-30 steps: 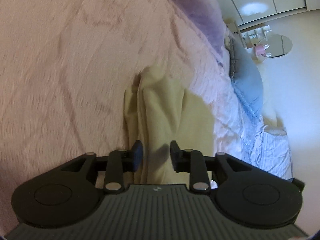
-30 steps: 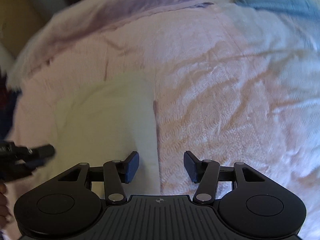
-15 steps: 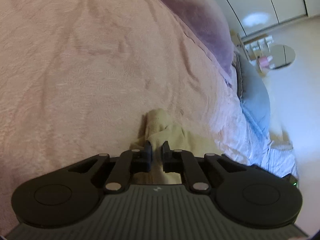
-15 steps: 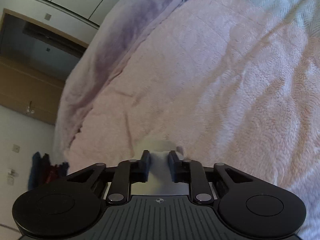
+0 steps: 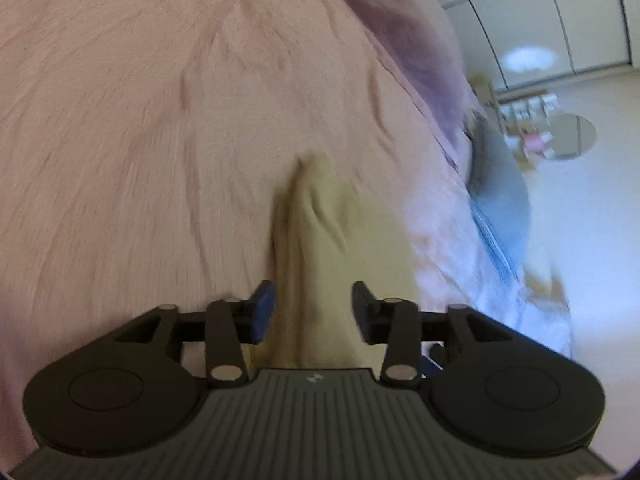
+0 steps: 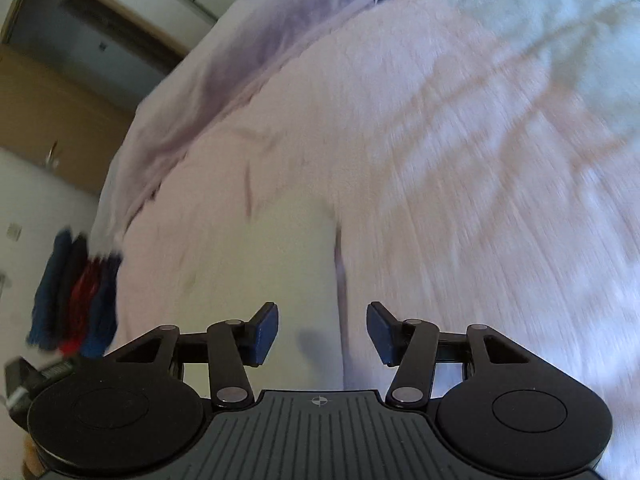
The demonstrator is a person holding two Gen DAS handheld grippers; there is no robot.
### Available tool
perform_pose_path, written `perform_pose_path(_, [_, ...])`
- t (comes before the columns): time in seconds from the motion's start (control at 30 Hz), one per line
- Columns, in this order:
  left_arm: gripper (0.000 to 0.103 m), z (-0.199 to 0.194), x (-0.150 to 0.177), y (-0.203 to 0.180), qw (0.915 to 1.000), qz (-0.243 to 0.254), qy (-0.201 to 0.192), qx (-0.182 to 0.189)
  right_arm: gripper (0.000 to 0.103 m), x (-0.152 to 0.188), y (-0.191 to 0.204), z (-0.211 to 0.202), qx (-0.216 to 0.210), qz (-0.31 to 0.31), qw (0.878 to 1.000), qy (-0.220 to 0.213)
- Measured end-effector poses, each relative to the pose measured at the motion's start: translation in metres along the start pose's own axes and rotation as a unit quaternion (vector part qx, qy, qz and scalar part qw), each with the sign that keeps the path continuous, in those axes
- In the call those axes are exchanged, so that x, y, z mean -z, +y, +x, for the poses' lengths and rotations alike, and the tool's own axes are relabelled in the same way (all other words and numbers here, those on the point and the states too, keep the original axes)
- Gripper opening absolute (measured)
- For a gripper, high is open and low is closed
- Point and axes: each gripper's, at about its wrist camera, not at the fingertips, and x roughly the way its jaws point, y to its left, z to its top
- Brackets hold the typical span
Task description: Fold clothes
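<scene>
A pale yellow garment (image 5: pixel 320 236) lies folded on the pink bedspread (image 5: pixel 140 140). In the left wrist view a raised crease of it runs forward between the fingers. My left gripper (image 5: pixel 313 312) is open just above it and holds nothing. In the right wrist view the same garment (image 6: pixel 260 264) looks pale, flat, with its right edge under the gripper. My right gripper (image 6: pixel 322 330) is open over that edge and holds nothing.
A purple blanket (image 6: pixel 256 48) is bunched at the far side of the bed. A blue-grey pillow (image 5: pixel 500 196) lies at the right. Dark blue and red clothes (image 6: pixel 72 292) hang off the bed's left side. A wardrobe (image 6: pixel 60 112) stands beyond.
Half a second ago both grippers were shut on the yellow garment. Both have opened and let it go, and the garment lies further out in front of them.
</scene>
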Motion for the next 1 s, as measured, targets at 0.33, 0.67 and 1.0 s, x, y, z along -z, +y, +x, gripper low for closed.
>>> perform_pose_path(0.33, [0.002, 0.013, 0.056, 0.006, 0.9958, 0.073, -0.003, -0.055, 0.036, 0.060, -0.011, -0.007, -0.014, 0.059, 0.997, 0.040])
perform_pose_path(0.67, [0.029, -0.014, 0.092, 0.020, 0.9941, -0.081, -0.049, -0.051, 0.042, 0.064, -0.008, -0.009, 0.000, 0.046, 0.998, 0.048])
perform_pose_path(1.0, [0.050, 0.029, 0.131, 0.039, 0.9840, -0.165, -0.063, 0.023, 0.052, 0.066, -0.023, -0.014, -0.007, 0.063, 0.997, 0.047])
